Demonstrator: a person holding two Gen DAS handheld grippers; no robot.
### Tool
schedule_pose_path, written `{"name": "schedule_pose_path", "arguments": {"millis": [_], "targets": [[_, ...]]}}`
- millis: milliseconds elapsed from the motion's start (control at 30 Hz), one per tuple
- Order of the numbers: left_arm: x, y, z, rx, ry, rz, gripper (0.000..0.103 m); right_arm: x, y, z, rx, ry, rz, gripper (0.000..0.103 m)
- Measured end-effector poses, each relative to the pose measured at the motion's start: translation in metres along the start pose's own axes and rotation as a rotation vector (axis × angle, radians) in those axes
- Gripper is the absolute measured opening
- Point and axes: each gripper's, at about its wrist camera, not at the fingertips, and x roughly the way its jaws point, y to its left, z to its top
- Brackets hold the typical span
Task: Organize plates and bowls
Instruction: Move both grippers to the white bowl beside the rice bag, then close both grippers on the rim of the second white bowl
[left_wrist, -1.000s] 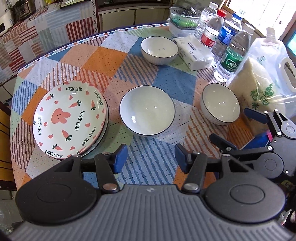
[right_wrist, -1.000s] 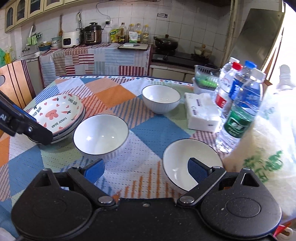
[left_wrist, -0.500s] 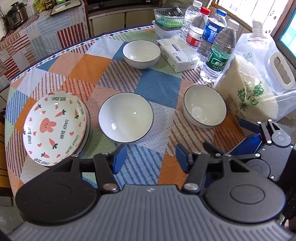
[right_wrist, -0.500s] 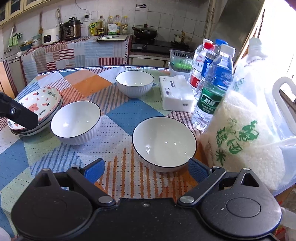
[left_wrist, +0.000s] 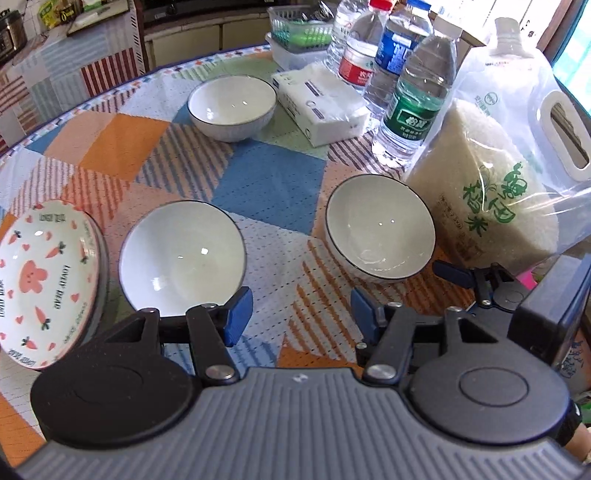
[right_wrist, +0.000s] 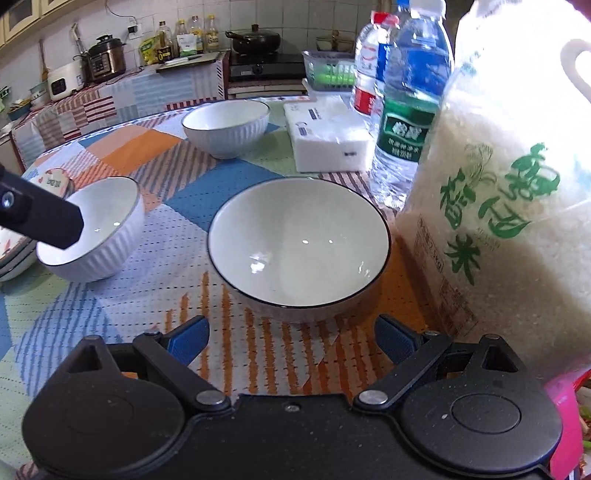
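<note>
Both grippers have just dropped in toward the surface. The right gripper, jaws wide apart and empty, now sits just short of the near bowl by the rice bag, likely the first pick. The left gripper, half apart and empty, hangs between that bowl and the middle bowl. Plates are stacked left; the far bowl waits beyond

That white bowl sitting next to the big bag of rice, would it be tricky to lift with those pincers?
Probably somewhat. The bowl looks glazed, with bright glints inside, so its rim may be slippery. It appears to be ceramic, so likely stiff and breakable if dropped. Its ribbed outer wall could help grip, and it seems empty, so hardly heavy. The right gripper is open before it.
</note>
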Motion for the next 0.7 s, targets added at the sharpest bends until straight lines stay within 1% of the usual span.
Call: {"name": "schedule_pose_path", "arguments": {"millis": [67,167,233,333,467,633,700], "targets": [[0.007,-0.002,0.002,-0.009,0.018,-0.021,0.058,0.006,-0.004,-0.001,0.004,0.001,0.0,0.098],[0.017,-0.007,0.005,0.011,0.026,-0.011,0.058,0.015,-0.011,-0.002,0.018,0.012,-0.007,0.098],[0.024,-0.009,0.008,0.011,0.032,-0.024,0.058,0.019,-0.016,-0.002,0.037,0.02,0.0,0.098],[0.035,-0.012,0.013,0.009,0.012,-0.027,0.058,0.024,-0.018,-0.002,0.04,0.029,0.028,0.098],[0.053,-0.017,0.019,0.008,-0.014,-0.024,0.058,0.032,-0.011,0.001,0.004,0.03,0.012,0.098],[0.076,-0.021,0.022,0.026,-0.004,-0.001,0.057,0.038,-0.009,0.011,0.021,0.014,0.019,0.098],[0.081,-0.022,0.022,0.024,-0.007,-0.005,0.056,0.04,-0.008,0.013,0.025,0.0,0.021,0.098]]}}
